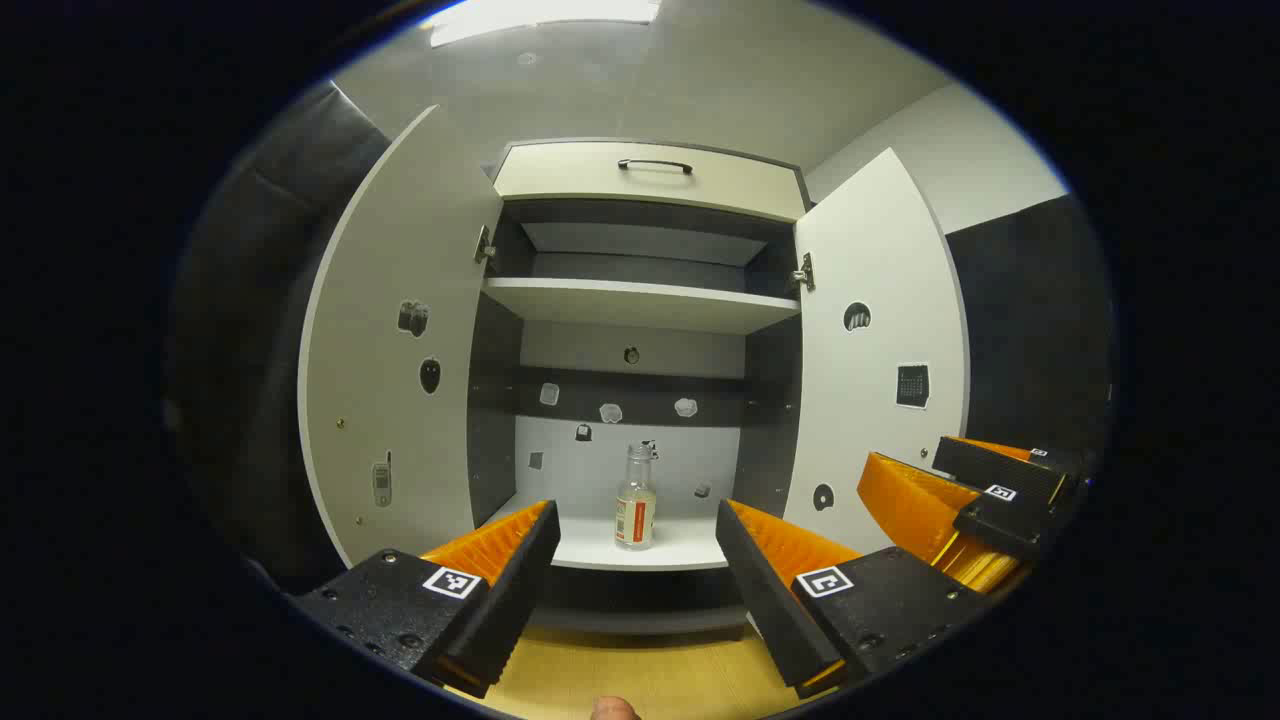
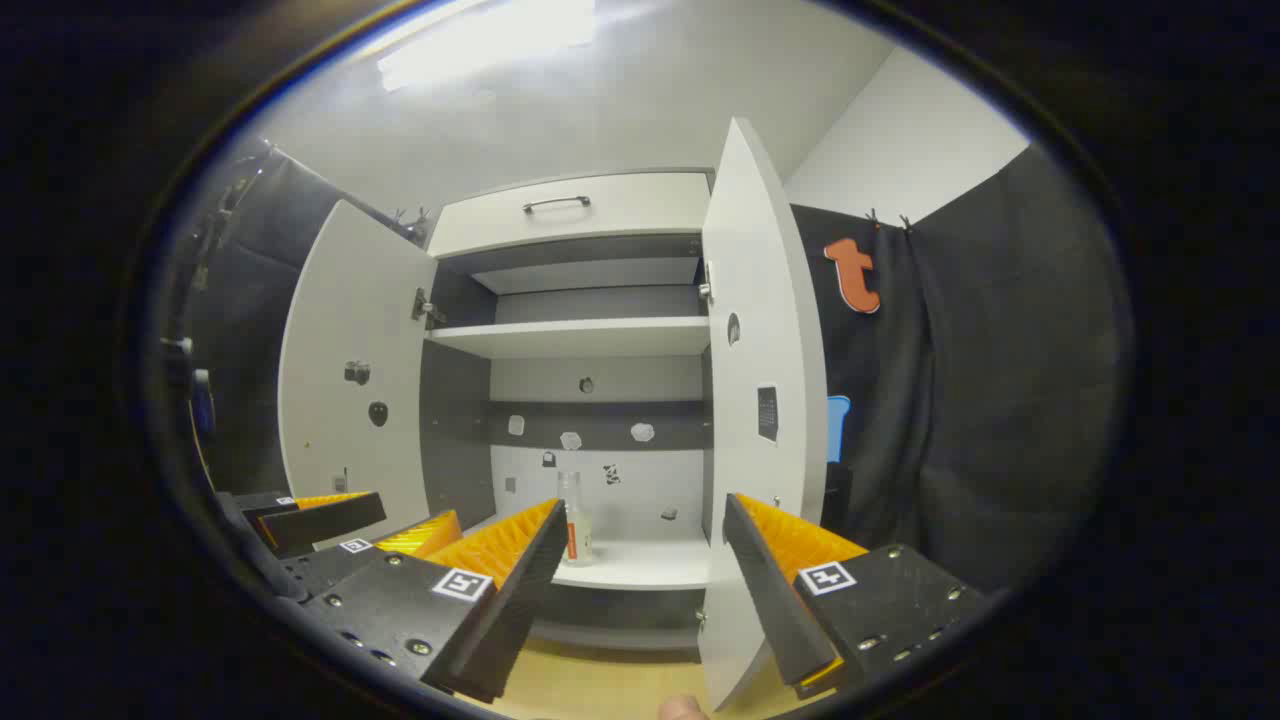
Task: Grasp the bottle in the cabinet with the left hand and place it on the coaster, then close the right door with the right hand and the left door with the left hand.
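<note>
Cabinet (image 1: 650, 180) open, both doors swung out. Lower shelf (image 1: 690, 548): white, carries one clear bottle (image 1: 636, 497), upright, with a red-and-white label, near the shelf's middle and back from the front edge. Upper shelf (image 1: 640, 303): white. Wood-toned counter (image 1: 650, 675) lies below the cabinet front.

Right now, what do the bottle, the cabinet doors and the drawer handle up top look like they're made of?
Bottle: probably clear glass, perhaps hard plastic; the back panel shows through it, and a paper-like label wraps its lower half.
Cabinet doors: likely laminated board; flat, matte white faces with thin darker edges.
Drawer handle: seemingly metal; a thin, dark curved bar with a slight sheen.
</note>
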The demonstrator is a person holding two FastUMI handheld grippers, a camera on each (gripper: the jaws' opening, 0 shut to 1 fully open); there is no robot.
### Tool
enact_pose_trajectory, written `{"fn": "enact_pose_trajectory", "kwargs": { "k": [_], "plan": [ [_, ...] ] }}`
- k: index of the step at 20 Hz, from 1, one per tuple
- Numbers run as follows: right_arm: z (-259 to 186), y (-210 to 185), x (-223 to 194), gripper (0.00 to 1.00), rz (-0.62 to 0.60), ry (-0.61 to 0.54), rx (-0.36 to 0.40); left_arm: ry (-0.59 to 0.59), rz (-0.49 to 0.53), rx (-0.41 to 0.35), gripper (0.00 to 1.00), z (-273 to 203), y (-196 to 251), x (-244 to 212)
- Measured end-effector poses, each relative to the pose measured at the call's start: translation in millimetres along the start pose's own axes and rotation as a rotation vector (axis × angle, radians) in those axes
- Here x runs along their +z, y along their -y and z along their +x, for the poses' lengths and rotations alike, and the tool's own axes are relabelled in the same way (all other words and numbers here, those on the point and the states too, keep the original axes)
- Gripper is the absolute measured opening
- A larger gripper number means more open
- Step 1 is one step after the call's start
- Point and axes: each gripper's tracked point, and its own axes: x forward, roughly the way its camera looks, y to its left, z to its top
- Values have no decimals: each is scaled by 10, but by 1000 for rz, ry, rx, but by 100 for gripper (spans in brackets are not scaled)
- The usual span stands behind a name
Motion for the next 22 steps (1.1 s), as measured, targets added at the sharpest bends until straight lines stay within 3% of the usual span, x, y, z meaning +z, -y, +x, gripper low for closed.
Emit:
{"fn": "enact_pose_trajectory", "kwargs": {
  "k": [1, 6, 22],
  "plan": [
    [6, 1, -9, 92, 1, -2, 2, -2, 3, 0, 99, -3, 2, 2],
    [5, 8, 3, 95, -3, 3, 0, 1, 5, -5, 99, 7, 9, 6],
    [8, 36, 29, 92, -4, 16, -7, 4, 15, 2, 99, -2, -5, 37]
  ]
}}
